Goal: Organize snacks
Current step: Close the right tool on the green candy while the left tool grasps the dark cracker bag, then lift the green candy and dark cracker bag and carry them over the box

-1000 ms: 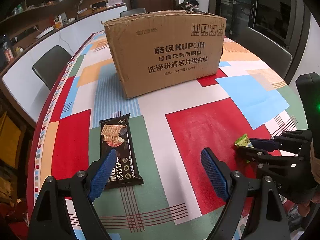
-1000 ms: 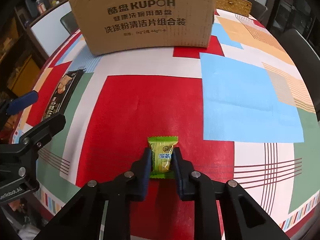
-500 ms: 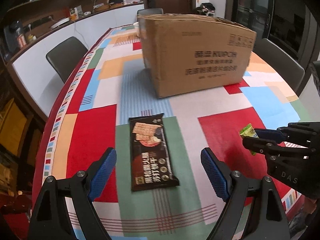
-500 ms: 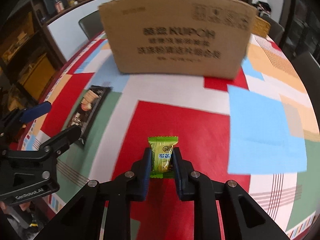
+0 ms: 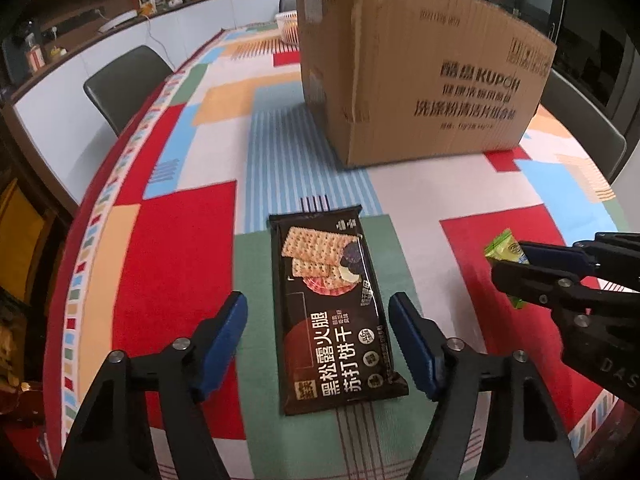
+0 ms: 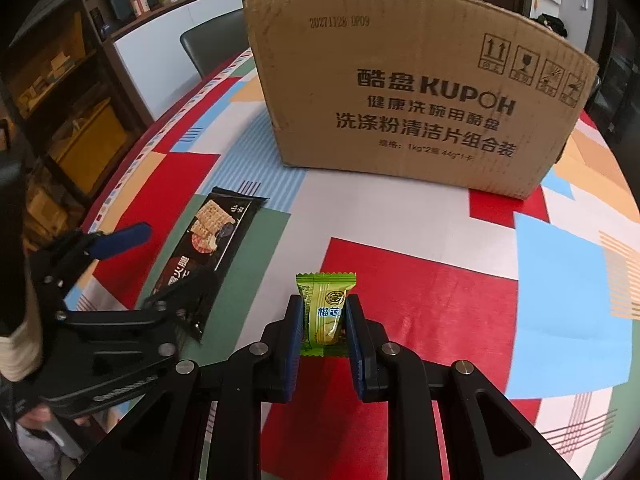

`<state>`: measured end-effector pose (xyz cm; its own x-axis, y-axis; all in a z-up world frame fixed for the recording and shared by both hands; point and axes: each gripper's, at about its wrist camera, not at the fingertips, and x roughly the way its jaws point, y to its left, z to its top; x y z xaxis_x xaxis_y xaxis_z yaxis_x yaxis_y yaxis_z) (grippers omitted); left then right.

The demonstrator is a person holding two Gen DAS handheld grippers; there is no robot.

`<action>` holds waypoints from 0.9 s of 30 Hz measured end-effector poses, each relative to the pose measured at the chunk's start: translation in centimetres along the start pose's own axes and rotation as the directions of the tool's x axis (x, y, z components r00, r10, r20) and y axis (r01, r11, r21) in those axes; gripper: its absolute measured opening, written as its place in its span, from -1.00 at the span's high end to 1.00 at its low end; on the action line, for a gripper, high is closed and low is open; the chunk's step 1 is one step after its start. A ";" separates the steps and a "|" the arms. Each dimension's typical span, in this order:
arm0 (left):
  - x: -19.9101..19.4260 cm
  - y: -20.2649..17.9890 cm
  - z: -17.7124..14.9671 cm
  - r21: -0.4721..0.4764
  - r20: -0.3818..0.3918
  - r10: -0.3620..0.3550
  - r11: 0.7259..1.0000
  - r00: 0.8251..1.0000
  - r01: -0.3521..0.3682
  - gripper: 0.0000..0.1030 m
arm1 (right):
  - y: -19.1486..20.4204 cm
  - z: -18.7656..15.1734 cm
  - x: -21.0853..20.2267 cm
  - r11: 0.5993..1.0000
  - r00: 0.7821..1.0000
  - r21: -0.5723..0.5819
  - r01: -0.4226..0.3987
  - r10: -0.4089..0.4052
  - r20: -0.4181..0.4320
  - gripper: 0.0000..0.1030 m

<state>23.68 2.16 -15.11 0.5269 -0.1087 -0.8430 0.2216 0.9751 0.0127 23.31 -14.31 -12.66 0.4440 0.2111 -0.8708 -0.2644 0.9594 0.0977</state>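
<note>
The left gripper [image 5: 318, 346] straddled the cracker pack [image 5: 334, 312], which lay flat on the counter [image 5: 180, 240] before the box [image 5: 420, 80]; its fingers were closing and should press both long edges evenly. The right gripper [image 6: 323, 322] clamped a green candy [image 6: 325, 306].

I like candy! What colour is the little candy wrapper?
The candy wrapper is green, with some yellow; the right wrist view shows it best.

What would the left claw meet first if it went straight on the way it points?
Most likely the black cracker packet, lying flat on the tablecloth between the closing pads of the left claw. Neither pad touches it yet, though depth is hard to judge.
</note>
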 end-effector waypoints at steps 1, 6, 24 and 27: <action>0.2 0.0 0.0 0.000 -0.004 -0.002 1.000 1.000 0.002 -0.33 | -0.1 0.0 0.1 1.000 1.000 0.005 -0.001 0.001 -0.002 0.58; 0.9 -0.4 -0.1 -0.005 -0.016 -0.007 1.000 1.000 0.007 0.01 | 0.0 0.1 0.6 1.000 1.000 0.010 0.006 -0.006 -0.005 0.58; -4.1 -0.6 0.7 -0.052 0.092 -0.043 0.997 0.995 0.048 0.05 | -0.7 0.0 -1.8 1.000 0.999 0.029 -0.011 0.010 0.042 0.58; -5.4 -0.8 1.2 -0.047 0.128 -0.051 0.997 0.990 0.058 0.05 | -1.0 0.1 -2.9 0.999 0.998 0.036 -0.014 0.012 0.066 0.58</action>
<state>21.62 1.74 -9.90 0.6158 -0.1826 -0.7665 0.2132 0.9751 -0.0611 22.42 -15.88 -10.16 0.4966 0.2343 -0.8358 -0.2393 0.9625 0.1277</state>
